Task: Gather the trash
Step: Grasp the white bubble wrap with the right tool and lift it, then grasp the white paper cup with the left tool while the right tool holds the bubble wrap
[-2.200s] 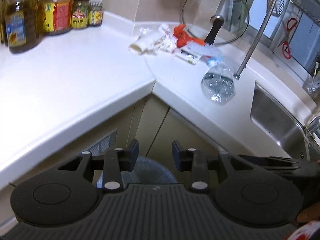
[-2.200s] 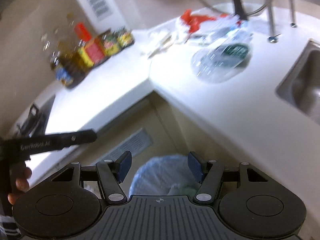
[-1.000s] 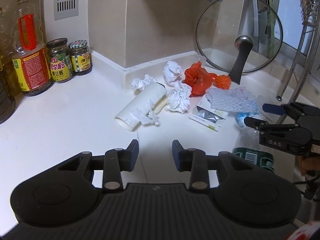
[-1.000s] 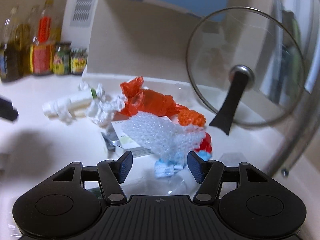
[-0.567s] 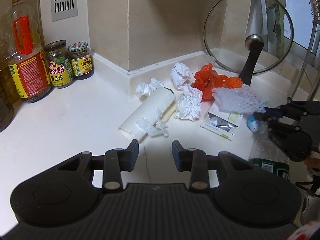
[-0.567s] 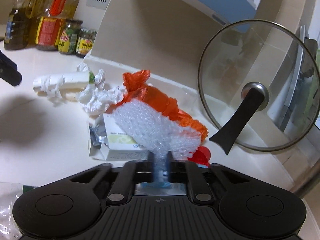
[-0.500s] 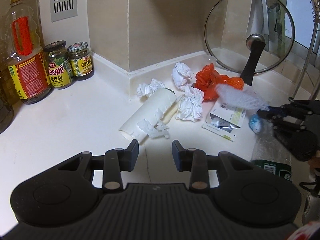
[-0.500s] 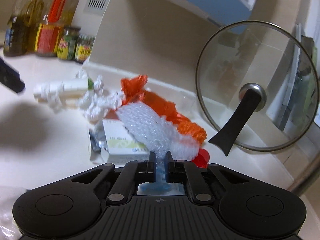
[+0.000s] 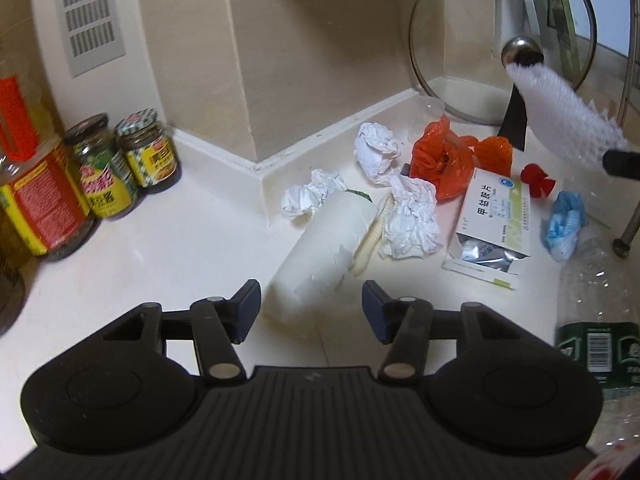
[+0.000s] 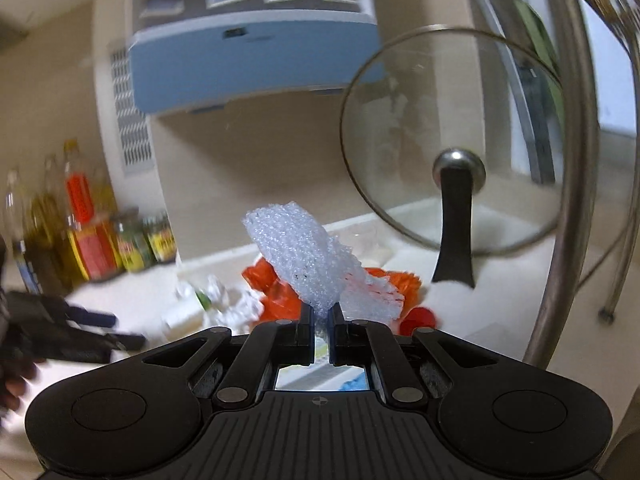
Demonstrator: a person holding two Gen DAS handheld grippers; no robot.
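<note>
My right gripper (image 10: 319, 322) is shut on a white foam net (image 10: 304, 258) and holds it lifted above the counter; the net also shows at the top right of the left wrist view (image 9: 560, 114). My left gripper (image 9: 311, 307) is open, its fingers on either side of the near end of a white paper roll (image 9: 324, 252). Crumpled tissues (image 9: 412, 222), an orange plastic bag (image 9: 444, 162), a medicine box (image 9: 494, 220), a red cap (image 9: 538, 180), a blue wrapper (image 9: 564, 224) and a crushed clear bottle (image 9: 596, 300) lie on the white counter (image 9: 168, 264).
Sauce jars (image 9: 120, 164) and oil bottles (image 9: 28, 184) stand at the left by the wall. A glass pot lid (image 9: 500, 48) leans against the back wall. A metal rack leg (image 9: 624, 236) stands at the right.
My right gripper has closed on the foam net and lifted it off the pile. My left gripper has moved forward, up to the paper roll, still open.
</note>
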